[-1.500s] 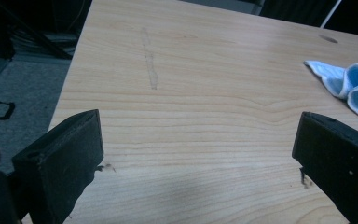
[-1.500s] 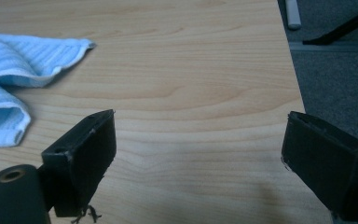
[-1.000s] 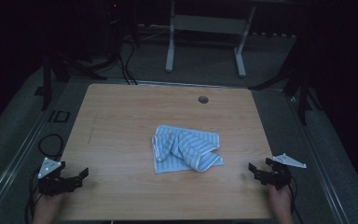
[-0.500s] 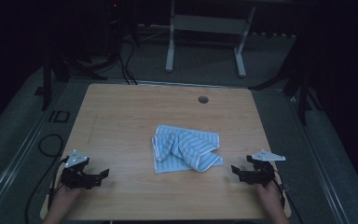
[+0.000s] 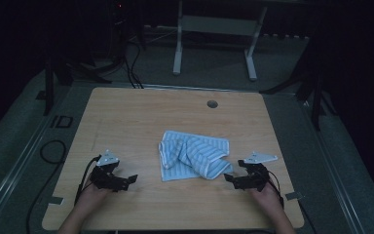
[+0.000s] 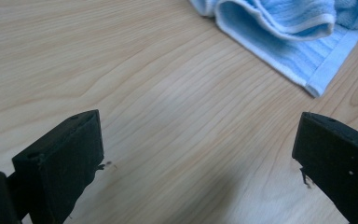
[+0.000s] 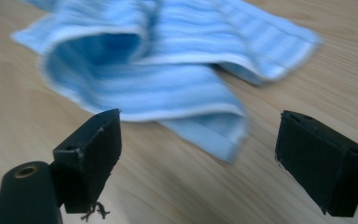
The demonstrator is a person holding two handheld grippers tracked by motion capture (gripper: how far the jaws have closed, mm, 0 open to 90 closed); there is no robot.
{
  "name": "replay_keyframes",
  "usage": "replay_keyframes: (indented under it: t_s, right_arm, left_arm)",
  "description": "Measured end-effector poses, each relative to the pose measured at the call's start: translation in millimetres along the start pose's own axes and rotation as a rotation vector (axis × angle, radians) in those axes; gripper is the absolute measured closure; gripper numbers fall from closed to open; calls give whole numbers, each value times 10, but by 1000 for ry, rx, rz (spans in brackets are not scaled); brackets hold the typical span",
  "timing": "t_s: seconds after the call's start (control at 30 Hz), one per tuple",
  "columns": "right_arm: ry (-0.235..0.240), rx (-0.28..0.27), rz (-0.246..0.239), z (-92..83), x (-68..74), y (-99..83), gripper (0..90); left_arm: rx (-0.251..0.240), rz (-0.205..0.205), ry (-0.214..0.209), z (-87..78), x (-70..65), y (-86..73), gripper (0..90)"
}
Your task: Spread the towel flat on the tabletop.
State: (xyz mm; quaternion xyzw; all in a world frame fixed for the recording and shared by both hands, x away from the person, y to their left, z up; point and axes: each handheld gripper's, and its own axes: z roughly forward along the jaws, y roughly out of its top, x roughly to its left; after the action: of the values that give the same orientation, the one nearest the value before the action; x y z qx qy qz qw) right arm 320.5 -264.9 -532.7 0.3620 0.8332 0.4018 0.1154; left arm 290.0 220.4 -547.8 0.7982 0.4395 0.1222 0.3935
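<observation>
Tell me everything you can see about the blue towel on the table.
The towel is light blue with fine ribbed stripes and a pale hemmed border; it looks like soft terry cloth. It lies crumpled and loosely folded over itself, with layers overlapping, near the middle of the wooden table. One corner points toward the right hand-held gripper, whose open jaws are close to it but not touching. The left hand-held gripper is apart from it, also open.

Blue striped towel (image 6: 279, 32) cut off by the frame's top edge; motion-blurred in the right gripper view.
</observation>
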Motion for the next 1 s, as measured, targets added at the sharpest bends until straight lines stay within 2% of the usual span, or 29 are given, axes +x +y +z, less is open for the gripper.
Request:
replay_keyframes:
  t_s: [0.03, 0.1, 0.17, 0.23, 0.3, 0.33, 0.4, 0.43, 0.57, 0.67, 0.73, 0.83, 0.87, 0.93, 1.0]
  right_arm:
    - [19, 3, -6, 24, 24, 17, 130]
    - [24, 9, -27, 70, 84, 51, 131]
    - [25, 18, -57, 118, 160, 87, 152]
    - [56, 20, -65, 147, 217, 116, 186]
    - [83, 25, -76, 176, 278, 143, 225]
    - [92, 24, -85, 188, 299, 152, 227]
    - [100, 29, -90, 204, 330, 165, 240]
    - [129, 42, -111, 250, 395, 191, 283]
    - [148, 70, -143, 341, 492, 220, 319]
    - [152, 75, -158, 384, 548, 244, 366]
    - [151, 76, -164, 410, 578, 270, 428]
    - [148, 79, -170, 428, 592, 293, 435]
    - [144, 90, -176, 456, 602, 323, 511]
    - [138, 100, -183, 479, 605, 343, 537]
    - [133, 105, -180, 494, 606, 358, 591]
  left_arm:
    - [4, 16, -4, 25, -25, 24, 25]
    - [5, 37, 5, 81, -87, 81, 61]
    - [-3, 55, -19, 113, -134, 121, 71]
    - [-13, 76, -32, 143, -201, 166, 163]
    - [-11, 105, -47, 180, -271, 213, 187]
    - [-6, 123, -53, 198, -310, 237, 238]
    - [-4, 132, -66, 222, -349, 259, 244]
    - [7, 175, -70, 276, -445, 303, 259]
    - [23, 208, -81, 379, -552, 364, 285]
    - [24, 229, -72, 468, -629, 409, 320]
    - [30, 254, -60, 523, -673, 443, 339]
    - [35, 265, -53, 545, -687, 457, 360]
    - [39, 317, -40, 630, -764, 523, 394]
    - [39, 357, -24, 670, -812, 559, 426]
    - [47, 378, -13, 715, -849, 596, 473]
